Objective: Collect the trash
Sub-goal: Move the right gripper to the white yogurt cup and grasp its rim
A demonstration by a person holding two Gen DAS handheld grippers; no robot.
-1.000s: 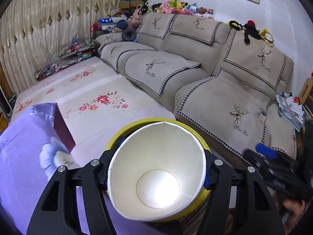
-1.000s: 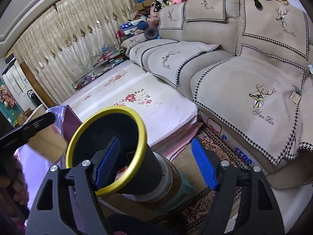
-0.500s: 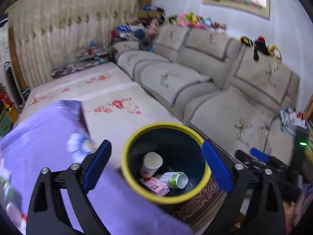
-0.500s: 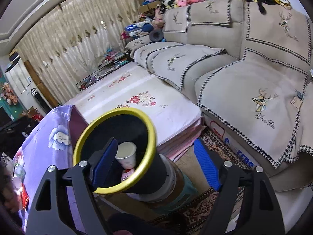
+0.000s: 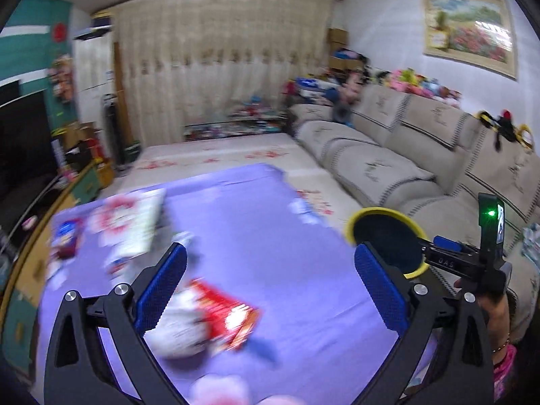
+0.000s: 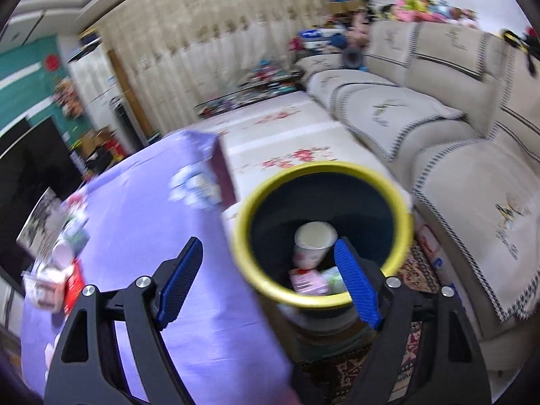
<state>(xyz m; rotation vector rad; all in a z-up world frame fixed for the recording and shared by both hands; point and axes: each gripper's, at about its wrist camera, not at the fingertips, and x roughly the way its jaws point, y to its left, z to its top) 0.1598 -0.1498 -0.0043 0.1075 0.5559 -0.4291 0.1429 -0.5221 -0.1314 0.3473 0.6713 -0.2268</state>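
Note:
A dark bin with a yellow rim (image 6: pixel 320 233) stands beside the purple-clothed table (image 6: pixel 141 222); it also shows in the left wrist view (image 5: pixel 384 239). Inside lie a white paper cup (image 6: pixel 314 239), a pink packet (image 6: pixel 308 281) and a green can. My left gripper (image 5: pixel 270 287) is open and empty above the table, over a blurred red-and-white wrapper (image 5: pixel 212 324). More wrappers and a white sheet (image 5: pixel 135 226) lie at the table's left. My right gripper (image 6: pixel 266 280) is open and empty, at the bin's near rim.
A beige sofa (image 5: pixel 422 168) runs along the right wall. A floral mat (image 6: pixel 287 141) covers the floor beyond the table. A TV (image 5: pixel 20 145) and shelves stand at the left. The right gripper's body (image 5: pixel 472 260) shows beside the bin in the left wrist view.
My left gripper let go of the paper cup, which dropped into the bin, then swung left over the table. My right gripper shifted left, bringing the bin's inside into view.

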